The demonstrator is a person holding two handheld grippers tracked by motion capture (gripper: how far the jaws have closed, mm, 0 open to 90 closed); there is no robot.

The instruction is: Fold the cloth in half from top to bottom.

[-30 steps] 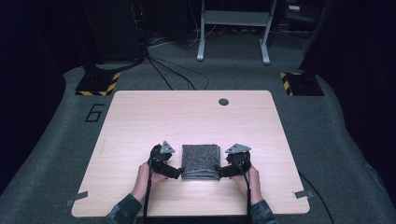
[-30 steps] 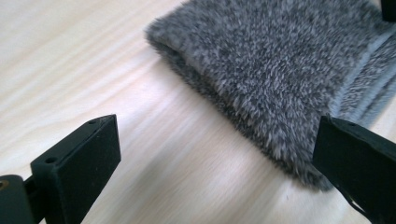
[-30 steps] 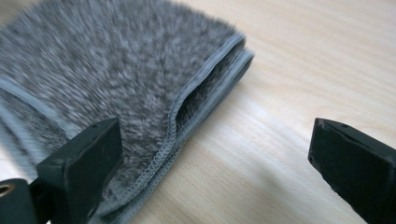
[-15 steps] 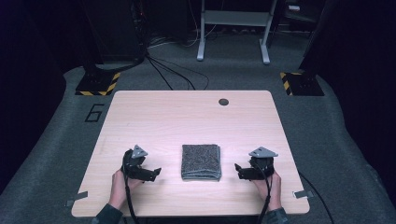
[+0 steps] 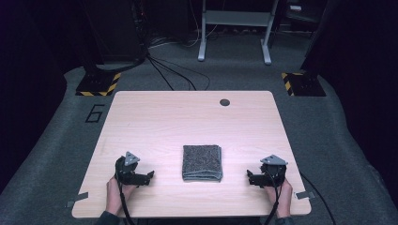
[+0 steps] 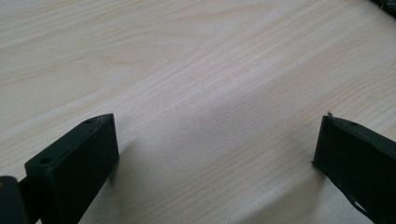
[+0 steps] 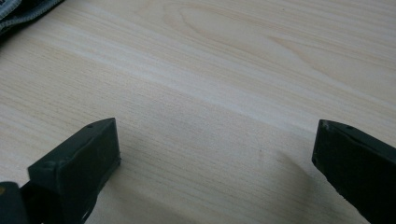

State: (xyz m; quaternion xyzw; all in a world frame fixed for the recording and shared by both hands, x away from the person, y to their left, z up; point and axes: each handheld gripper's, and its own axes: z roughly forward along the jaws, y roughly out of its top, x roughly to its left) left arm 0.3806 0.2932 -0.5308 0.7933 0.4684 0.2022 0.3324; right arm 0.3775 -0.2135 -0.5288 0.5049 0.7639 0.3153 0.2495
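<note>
In the high view my left gripper (image 5: 149,177) sits in the lower left of the frame on the pale wood bench (image 5: 197,117), and my right gripper (image 5: 249,177) sits in the lower right, each held from below by a hand at the near edge. The folded grey cloth (image 5: 202,162) lies flat in the lower middle of the frame, between the two grippers and well apart from both, touched by neither. Its edges look squared and stacked, folds toward the near side. In the left gripper view my fingers (image 6: 74,158) stand wide, one at the lower left and one at the lower right of the frame, with only bare wood grain between them; a dark scrap of the cloth shows at the upper right corner. In the right gripper view my fingers (image 7: 77,161) are likewise spread wide over bare bench, holding nothing, with the cloth's edge at the upper left corner. A small dark round hole (image 5: 225,102) marks the bench's far side.
</note>
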